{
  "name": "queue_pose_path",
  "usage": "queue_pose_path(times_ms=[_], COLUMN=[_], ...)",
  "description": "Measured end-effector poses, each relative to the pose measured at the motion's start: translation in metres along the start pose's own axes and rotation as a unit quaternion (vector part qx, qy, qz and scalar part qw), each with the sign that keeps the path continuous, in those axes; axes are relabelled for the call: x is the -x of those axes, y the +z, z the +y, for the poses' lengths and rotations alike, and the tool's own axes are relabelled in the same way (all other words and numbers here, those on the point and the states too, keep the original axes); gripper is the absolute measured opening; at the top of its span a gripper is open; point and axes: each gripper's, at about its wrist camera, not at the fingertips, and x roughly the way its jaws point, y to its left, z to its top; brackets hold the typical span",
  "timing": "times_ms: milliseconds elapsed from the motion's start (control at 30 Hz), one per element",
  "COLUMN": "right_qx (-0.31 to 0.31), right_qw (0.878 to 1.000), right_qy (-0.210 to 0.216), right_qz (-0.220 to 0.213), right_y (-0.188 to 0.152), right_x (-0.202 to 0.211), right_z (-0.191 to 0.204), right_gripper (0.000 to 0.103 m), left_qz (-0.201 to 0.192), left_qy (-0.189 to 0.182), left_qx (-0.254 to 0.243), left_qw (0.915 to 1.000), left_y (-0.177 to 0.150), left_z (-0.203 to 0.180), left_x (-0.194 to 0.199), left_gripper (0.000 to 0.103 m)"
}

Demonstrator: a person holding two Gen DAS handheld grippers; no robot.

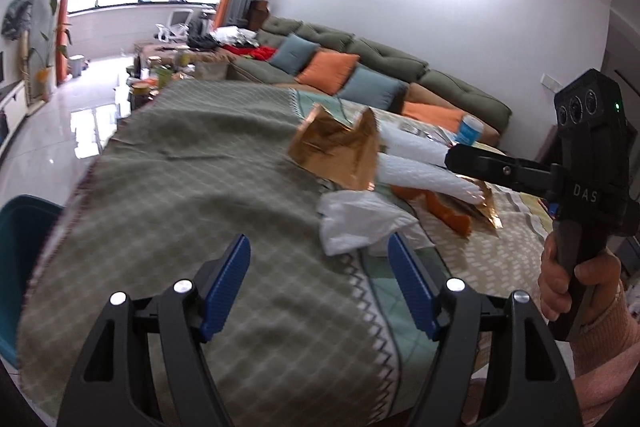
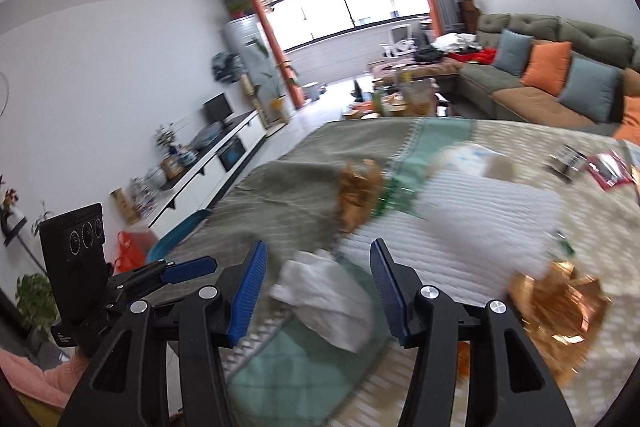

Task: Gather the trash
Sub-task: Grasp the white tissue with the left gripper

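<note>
Both grippers hang open and empty over a cloth-covered surface (image 1: 168,187) strewn with litter, a crumpled white tissue (image 2: 324,301) lying just ahead of them. In the right wrist view the right gripper (image 2: 316,291), its blue pads moderately apart with nothing pressed between them, frames the tissue almost dead centre, the wad sitting slightly beyond and below the fingertips with its longer side running away and to the right. In the left wrist view the left gripper (image 1: 320,275) stands wider; the same tissue (image 1: 360,223) lies ahead and toward its right finger, off centre. By that reading the right gripper is the nearer and better lined up, though the blur in its view leaves the gap uncertain. Farther ahead of the left gripper, a torn gold foil wrapper (image 1: 340,151) stands crumpled, touching two white rolled sheets (image 1: 424,163) that point off to the right, where the right gripper (image 1: 480,163) shows from the side, held in a person's hand (image 1: 560,283). An orange packet (image 1: 448,211) lies under the rolls. To the left of the left gripper the green cloth is bare out to the surface's edge, giving open room, with a teal chair (image 1: 24,227) beyond it; the right side is crowded. A sofa (image 1: 384,67) runs along the far wall.
</note>
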Motion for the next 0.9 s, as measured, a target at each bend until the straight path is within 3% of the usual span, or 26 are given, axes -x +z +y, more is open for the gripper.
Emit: queue_pose_path(times_ms=[333,700,800,867,900], right_qx=[-0.035,-0.079,-0.084,-0.086,-0.086], right_qw=[0.999,0.996,0.996,0.996,0.996], right_qy=[-0.033,-0.038,-0.035,-0.032,-0.032], right_qz=[-0.020,-0.021,-0.019,-0.018,-0.017], right_y=[-0.012,-0.024,-0.028,-0.029,-0.029], right_x=[0.026,0.034,0.035,0.035,0.034], right_z=[-0.039,-0.071,-0.074,-0.075,-0.075], right_gripper=[0.056,0.057,0.057,0.057,0.057], left_qz=[0.039,0.080,0.085,0.087,0.090], left_qy=[-0.019,-0.025,-0.029,-0.028,-0.028], left_qx=[-0.007,-0.007,-0.010,-0.014,-0.015], left_qw=[0.9990,0.9965,0.9959,0.9957,0.9955], left_y=[0.012,0.021,0.021,0.022,0.022], left_z=[-0.018,-0.024,-0.027,-0.030,-0.030], left_x=[-0.043,-0.074,-0.080,-0.082,-0.083], left_gripper=[0.077,0.077,0.073,0.057,0.055])
